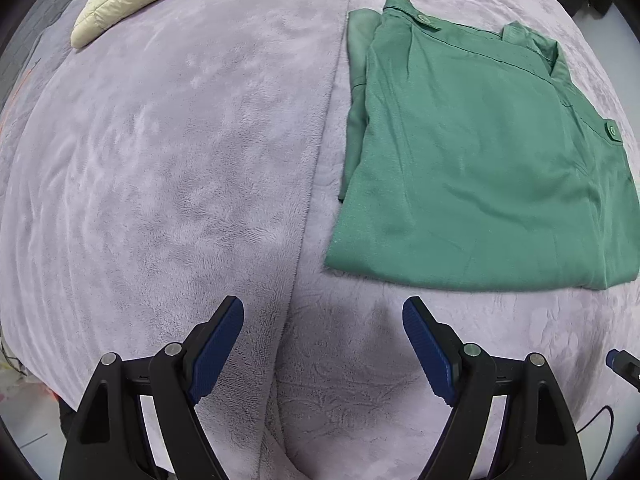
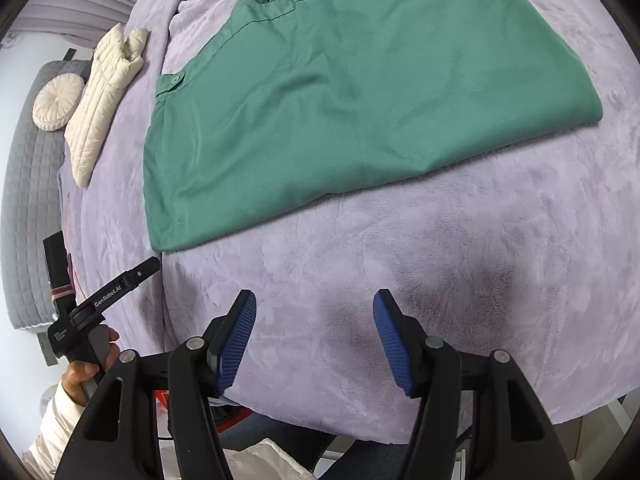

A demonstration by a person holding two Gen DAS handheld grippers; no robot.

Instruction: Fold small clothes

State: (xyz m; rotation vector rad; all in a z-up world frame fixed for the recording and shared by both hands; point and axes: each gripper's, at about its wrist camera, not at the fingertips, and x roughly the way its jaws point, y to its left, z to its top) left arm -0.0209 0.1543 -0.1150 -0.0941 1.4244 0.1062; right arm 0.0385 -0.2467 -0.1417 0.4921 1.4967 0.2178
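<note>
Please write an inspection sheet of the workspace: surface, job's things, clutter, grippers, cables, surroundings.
Surface: lilac blanket, a seam running down it.
Job's things: green shirt, folded, lying flat, touched by neither gripper.
Clutter: cream jacket at the far edge; round cushion beside it.
Grippers: left gripper open, holding nothing; right gripper open, holding nothing; both short of the shirt.
Cables: thin dark cable at the edge.
Surroundings: grey quilted headboard.

Both wrist views look down close, sharing green garment
</note>
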